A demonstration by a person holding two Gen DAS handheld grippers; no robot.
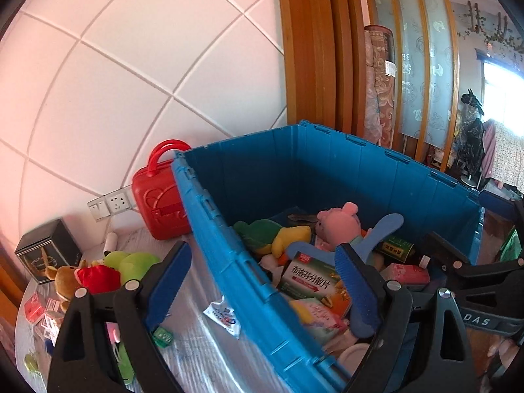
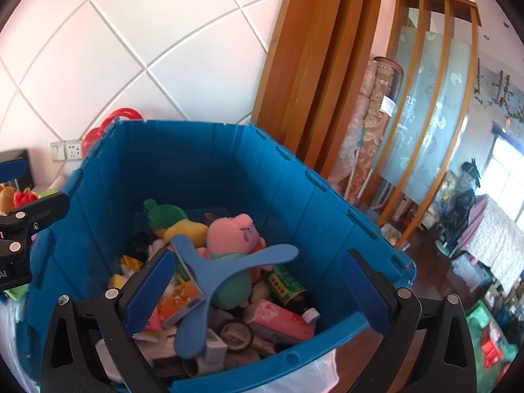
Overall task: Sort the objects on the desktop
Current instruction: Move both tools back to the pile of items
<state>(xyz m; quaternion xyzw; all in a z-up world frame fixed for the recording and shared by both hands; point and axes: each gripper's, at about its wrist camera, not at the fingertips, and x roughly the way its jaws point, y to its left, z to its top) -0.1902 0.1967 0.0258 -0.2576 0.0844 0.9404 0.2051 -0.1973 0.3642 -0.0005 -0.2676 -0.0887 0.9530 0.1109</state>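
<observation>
- Deep blue plastic crate [image 2: 209,170] stands on the plastic-covered table [image 1: 196,344], already well filled: pink plush pig [image 2: 234,231], green-and-yellow plush toy [image 2: 173,221], green-and-orange medicine box [image 1: 309,278], pink carton [image 2: 281,322], dark green tin [image 2: 286,283].
- Blue three-armed plastic boomerang [image 2: 213,273] lies on top of the heap, at the pile's centre, touching neither gripper.
- Right gripper [image 2: 258,290] hovers over the crate's near rim, jaws spread wide, nothing between the pads.
- Left gripper [image 1: 265,285] straddles the crate's left wall, also released and empty; one finger outside, one over the contents.
- Still unsorted on the table at 9 o'clock of the crate: brown plush bear with red trim [image 1: 70,276], lime green plush [image 1: 131,262], small red-and-white packets [image 1: 41,309], a white sachet [image 1: 222,316].
- Red plastic carry case [image 1: 160,203] and black box [image 1: 47,250] sit at the wall, 10 o'clock.
- Judgement: past halfway; the left-side scatter remains.
</observation>
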